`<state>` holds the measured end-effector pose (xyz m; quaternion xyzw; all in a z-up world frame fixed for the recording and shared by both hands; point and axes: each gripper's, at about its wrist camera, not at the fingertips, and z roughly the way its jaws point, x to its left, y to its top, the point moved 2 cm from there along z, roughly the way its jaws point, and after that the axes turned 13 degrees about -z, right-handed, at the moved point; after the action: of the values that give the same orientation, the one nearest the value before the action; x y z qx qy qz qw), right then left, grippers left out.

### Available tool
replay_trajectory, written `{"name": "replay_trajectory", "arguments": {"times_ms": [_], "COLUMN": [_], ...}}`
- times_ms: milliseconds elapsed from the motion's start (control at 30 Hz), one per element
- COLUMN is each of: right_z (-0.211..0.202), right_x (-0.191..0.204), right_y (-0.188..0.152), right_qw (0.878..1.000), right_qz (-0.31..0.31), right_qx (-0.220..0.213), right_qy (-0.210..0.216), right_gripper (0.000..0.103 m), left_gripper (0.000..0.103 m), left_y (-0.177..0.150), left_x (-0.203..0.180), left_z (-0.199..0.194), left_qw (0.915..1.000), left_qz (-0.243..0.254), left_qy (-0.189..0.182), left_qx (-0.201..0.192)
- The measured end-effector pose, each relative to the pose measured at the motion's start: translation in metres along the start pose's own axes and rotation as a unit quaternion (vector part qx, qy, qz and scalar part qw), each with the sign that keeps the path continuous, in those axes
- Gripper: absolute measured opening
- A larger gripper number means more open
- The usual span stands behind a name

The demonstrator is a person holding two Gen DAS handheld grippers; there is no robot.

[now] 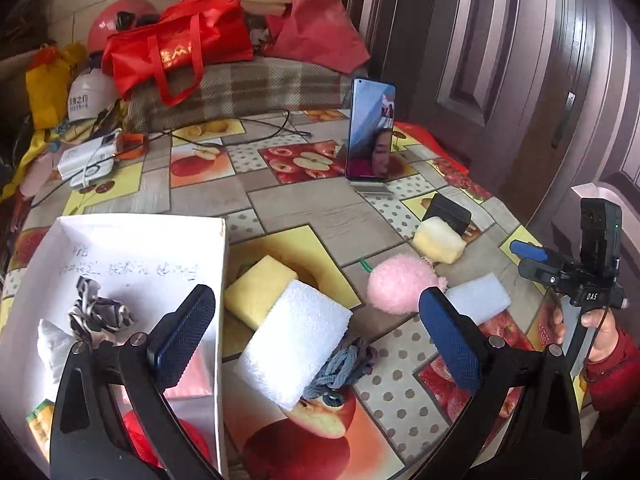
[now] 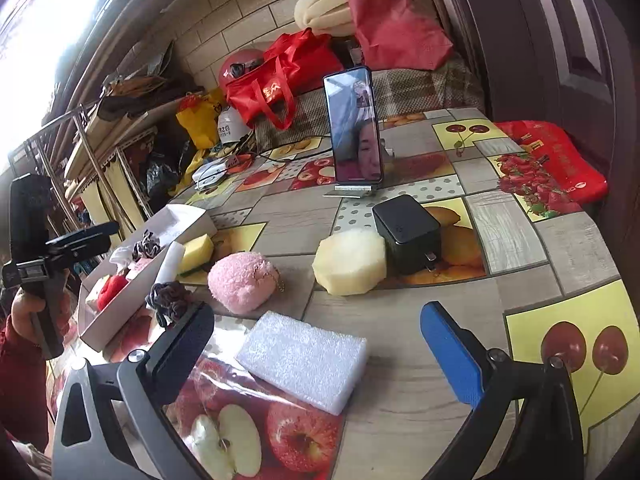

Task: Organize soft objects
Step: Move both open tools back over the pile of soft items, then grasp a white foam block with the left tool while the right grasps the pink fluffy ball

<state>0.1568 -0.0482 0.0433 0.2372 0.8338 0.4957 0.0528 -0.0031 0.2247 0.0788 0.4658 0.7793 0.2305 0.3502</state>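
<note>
A white box [image 1: 120, 236] stands at the left and holds a black-and-white fabric piece [image 1: 96, 312], a white cloth, a pink piece and a red item. Beside it lie a white foam block [image 1: 296, 340], a yellow sponge [image 1: 258, 286], a grey-purple hair tie [image 1: 344, 364], a pink plush [image 1: 396, 284], a pale yellow sponge [image 1: 438, 238] and a second white foam block [image 2: 304, 360]. My left gripper [image 1: 320, 332] is open, its fingers either side of the first foam block. My right gripper [image 2: 320, 344] is open over the second foam block.
A phone on a stand [image 2: 356, 132] and a black charger [image 2: 406, 232] stand mid-table. Cables and a white power bank [image 1: 86, 158] lie at the far left. Red bags [image 1: 180, 48] and a folded blanket sit at the back. A dark door [image 1: 520, 80] is at the right.
</note>
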Motion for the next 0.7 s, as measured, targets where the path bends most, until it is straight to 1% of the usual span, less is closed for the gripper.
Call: {"name": "replay_trajectory", "arguments": {"times_ms": [67, 100, 167, 200, 233, 267, 333, 367, 400, 433, 467, 533, 600, 633, 700], "right_z": [0.006, 0.007, 0.005, 0.004, 0.004, 0.004, 0.004, 0.003, 0.003, 0.003, 0.003, 0.002, -0.002, -0.005, -0.009], "right_x": [-0.005, -0.007, -0.013, -0.014, -0.016, -0.016, -0.017, -0.017, -0.017, -0.017, -0.018, -0.019, -0.017, -0.014, 0.002], "right_y": [-0.005, -0.006, -0.007, -0.007, -0.008, -0.008, -0.008, -0.009, -0.009, -0.009, -0.010, -0.011, -0.010, -0.008, 0.001], "right_qw": [1.000, 0.999, 0.998, 0.998, 0.998, 0.997, 0.997, 0.997, 0.997, 0.997, 0.996, 0.996, 0.996, 0.997, 0.999], "right_qz": [0.020, 0.036, 0.055, 0.060, 0.063, 0.066, 0.069, 0.070, 0.072, 0.074, 0.076, 0.080, 0.077, 0.067, 0.016], "right_qx": [-0.004, 0.001, -0.009, -0.012, -0.013, -0.013, -0.012, -0.013, -0.014, -0.015, -0.015, -0.016, -0.024, -0.031, -0.045], "right_qy": [-0.001, 0.008, 0.024, 0.025, 0.028, 0.031, 0.032, 0.034, 0.035, 0.036, 0.037, 0.037, 0.031, 0.023, 0.006], "right_gripper": [0.103, 0.103, 0.103, 0.103, 0.103, 0.103, 0.103, 0.103, 0.103, 0.103, 0.103, 0.103, 0.103, 0.103, 0.103], "left_gripper": [0.103, 0.103, 0.103, 0.103, 0.103, 0.103, 0.102, 0.102, 0.102, 0.102, 0.102, 0.102, 0.102, 0.103, 0.103], "left_y": [-0.008, -0.017, -0.030, -0.035, -0.040, -0.045, -0.061, -0.068, -0.077, -0.083, -0.084, -0.075, -0.056, -0.046, -0.032], "left_x": [-0.004, -0.008, -0.022, -0.025, -0.028, -0.032, -0.045, -0.058, -0.071, -0.081, -0.088, -0.088, -0.072, -0.060, -0.040], "left_z": [0.026, 0.035, 0.047, 0.054, 0.057, 0.060, 0.057, 0.054, 0.051, 0.043, 0.034, 0.010, -0.009, -0.016, -0.022], "left_qw": [0.9991, 0.9986, 0.9975, 0.9969, 0.9966, 0.9961, 0.9930, 0.9913, 0.9859, 0.9826, 0.9840, 0.9901, 0.9958, 0.9974, 0.9986], "left_qz": [-0.005, 0.005, 0.031, 0.034, 0.030, 0.022, 0.008, 0.022, 0.028, 0.031, 0.041, 0.061, 0.064, 0.059, 0.049], "left_qy": [-0.021, -0.021, -0.002, 0.008, 0.008, -0.007, -0.053, -0.069, -0.101, -0.125, -0.124, -0.099, -0.054, -0.032, 0.003], "left_qx": [0.037, 0.049, 0.064, 0.071, 0.076, 0.085, 0.105, 0.111, 0.131, 0.134, 0.122, 0.079, 0.038, 0.024, 0.020]}}
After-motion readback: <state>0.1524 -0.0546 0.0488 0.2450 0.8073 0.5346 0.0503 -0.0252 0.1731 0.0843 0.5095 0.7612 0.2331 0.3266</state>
